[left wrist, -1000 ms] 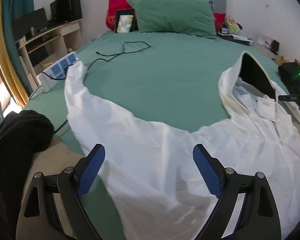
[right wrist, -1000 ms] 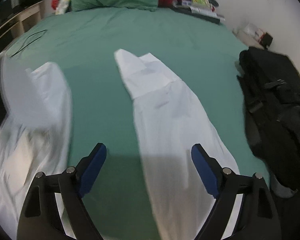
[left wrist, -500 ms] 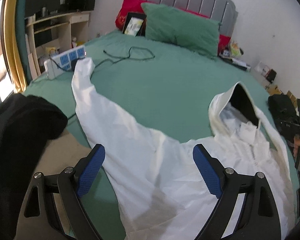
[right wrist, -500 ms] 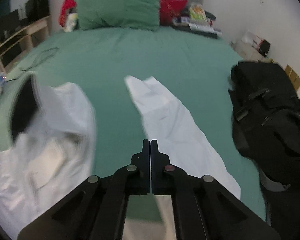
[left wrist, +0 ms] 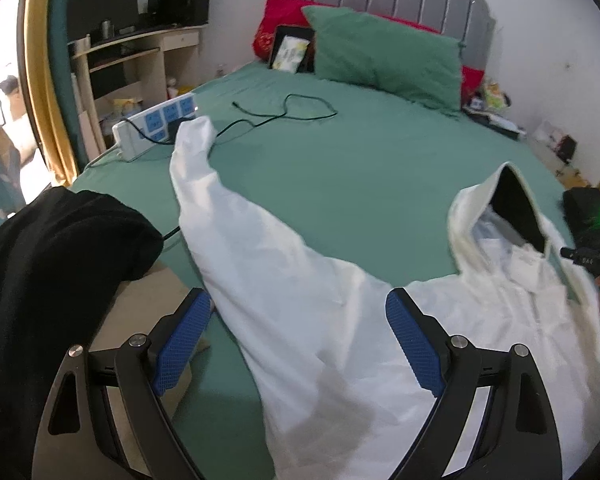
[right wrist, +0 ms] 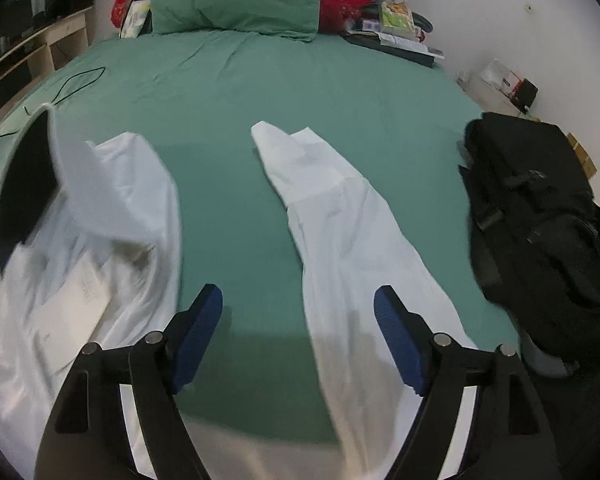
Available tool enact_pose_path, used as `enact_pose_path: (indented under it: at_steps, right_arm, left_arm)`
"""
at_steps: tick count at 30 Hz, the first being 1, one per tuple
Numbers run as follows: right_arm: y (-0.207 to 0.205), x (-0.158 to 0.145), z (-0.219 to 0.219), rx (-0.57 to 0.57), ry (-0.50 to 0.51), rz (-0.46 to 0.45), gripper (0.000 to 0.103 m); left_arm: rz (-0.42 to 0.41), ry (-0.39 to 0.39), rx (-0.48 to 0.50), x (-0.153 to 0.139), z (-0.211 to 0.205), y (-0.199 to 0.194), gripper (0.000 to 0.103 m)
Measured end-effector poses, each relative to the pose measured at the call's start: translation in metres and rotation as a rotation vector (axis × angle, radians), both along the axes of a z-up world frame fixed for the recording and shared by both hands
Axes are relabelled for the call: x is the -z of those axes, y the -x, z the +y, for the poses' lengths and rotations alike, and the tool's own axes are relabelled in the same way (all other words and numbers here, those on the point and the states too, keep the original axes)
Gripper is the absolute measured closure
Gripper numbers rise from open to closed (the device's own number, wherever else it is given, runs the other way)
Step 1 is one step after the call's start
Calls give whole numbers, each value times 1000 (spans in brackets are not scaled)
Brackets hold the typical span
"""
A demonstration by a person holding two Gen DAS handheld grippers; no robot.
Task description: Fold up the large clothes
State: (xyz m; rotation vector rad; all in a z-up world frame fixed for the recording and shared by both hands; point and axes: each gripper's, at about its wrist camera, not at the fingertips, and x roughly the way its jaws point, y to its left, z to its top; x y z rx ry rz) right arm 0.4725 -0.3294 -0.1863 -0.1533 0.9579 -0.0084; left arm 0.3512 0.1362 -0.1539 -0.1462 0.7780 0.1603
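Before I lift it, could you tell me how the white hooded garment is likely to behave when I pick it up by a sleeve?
Likely floppy: the white hooded garment lies wrinkled on the bed. Probably light, as the fabric looks thin. The sleeve would likely drag the rest along.

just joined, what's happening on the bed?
A person holds a tool in each hand over a white hooded garment spread on the green bed, apparently for folding. The left tool hovers open above one outstretched sleeve. The right tool has just been opening and hangs open beside the other sleeve, nothing gripped. No fold is made yet. A black bag sits at the bed's edge.
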Motion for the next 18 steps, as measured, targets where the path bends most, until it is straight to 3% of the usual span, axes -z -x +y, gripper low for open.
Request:
enact_pose_path:
  at_steps: [5,6,7,9,10,13,18]
  right_arm:
    - [-38,19,-3,-14,32,-18,25]
    - [-45,23,-4,-8,34,-23,31]
    - [-52,26,-6,-5,35,-22,39]
    - [-63,34,-10,-8,12,-6,87]
    - [-62,34,-7,-13,6,-14,102]
    - [-52,24,-1,-32,39,-43,101]
    - [-7,-30,3,-52,-11,-95,101]
  left_arm:
    - [15,-53,9,19,-1,-12,11]
    - [23,-76,15,24,-2,-14,11]
    - [32,-92,20,27,-4,-14,11]
    - [52,-105,42,31,-9,-15,11]
    - [57,-106,59,32,-13,-16,11]
    - [43,-134,106,29,-23,-12,11]
    - [-15,-163,143,11,-35,-1,11]
